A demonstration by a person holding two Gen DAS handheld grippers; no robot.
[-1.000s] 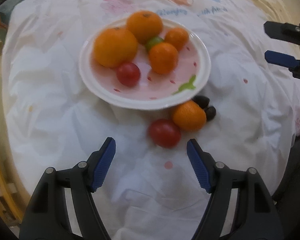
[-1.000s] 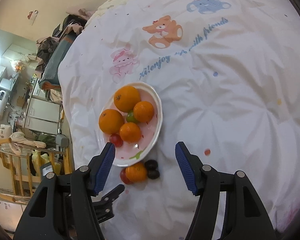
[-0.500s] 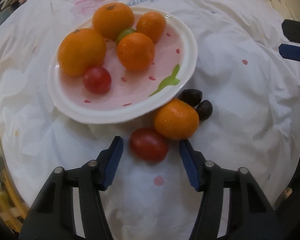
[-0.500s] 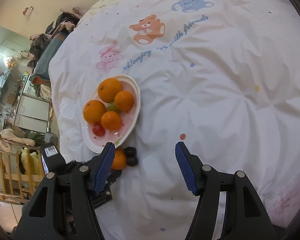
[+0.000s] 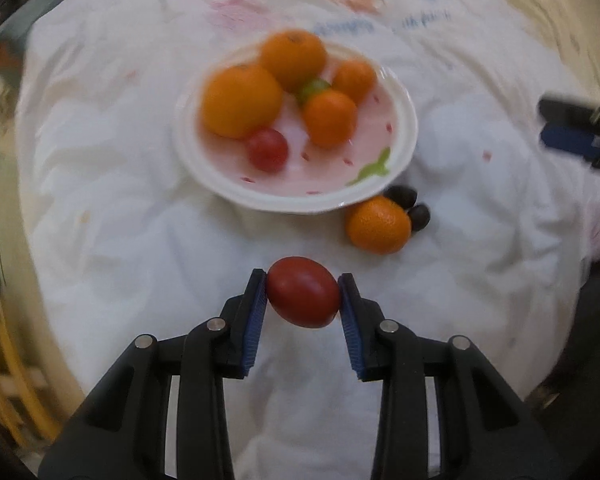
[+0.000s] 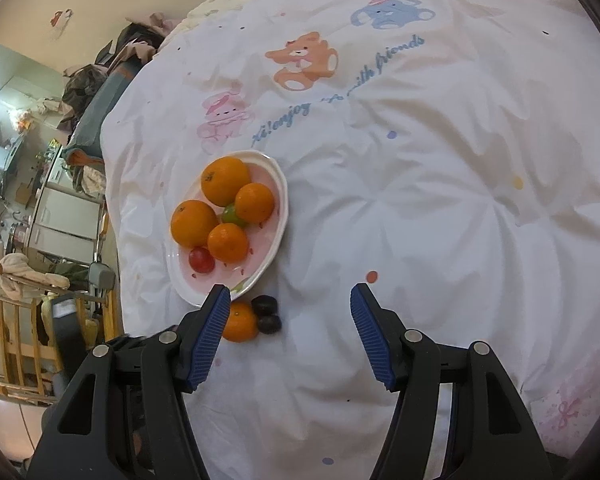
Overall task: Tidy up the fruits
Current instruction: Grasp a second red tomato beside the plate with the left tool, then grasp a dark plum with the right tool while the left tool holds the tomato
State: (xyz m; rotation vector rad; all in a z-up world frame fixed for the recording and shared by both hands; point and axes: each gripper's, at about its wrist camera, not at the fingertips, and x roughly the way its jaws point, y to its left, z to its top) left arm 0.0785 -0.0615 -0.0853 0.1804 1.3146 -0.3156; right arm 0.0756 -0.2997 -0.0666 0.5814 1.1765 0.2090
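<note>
The left gripper (image 5: pixel 303 294) is clenched on an oval red tomato (image 5: pixel 303 292): both blue ribbed pads (image 5: pixel 256 312) press its sides, the jaws having just been closing around it. Half a second earlier the tomato lay on the white printed quilt (image 5: pixel 140 240) between wider jaws, beside the loose small orange mandarin (image 5: pixel 378 225); now it is lifted clear of the cloth, and the mandarin sits ahead and to the right of the fingertips, touching two dark oval fruits (image 5: pixel 410 205). Farther ahead stands the round white plate with pink centre (image 5: pixel 404 128), carrying four oranges, one green fruit and a second red tomato. The left gripper points steeply downward. The right gripper (image 6: pixel 290 332) hangs released, jaws half spread over bare quilt and nothing between them, unchanged from the earlier view; the plate lies ahead to its left.
</note>
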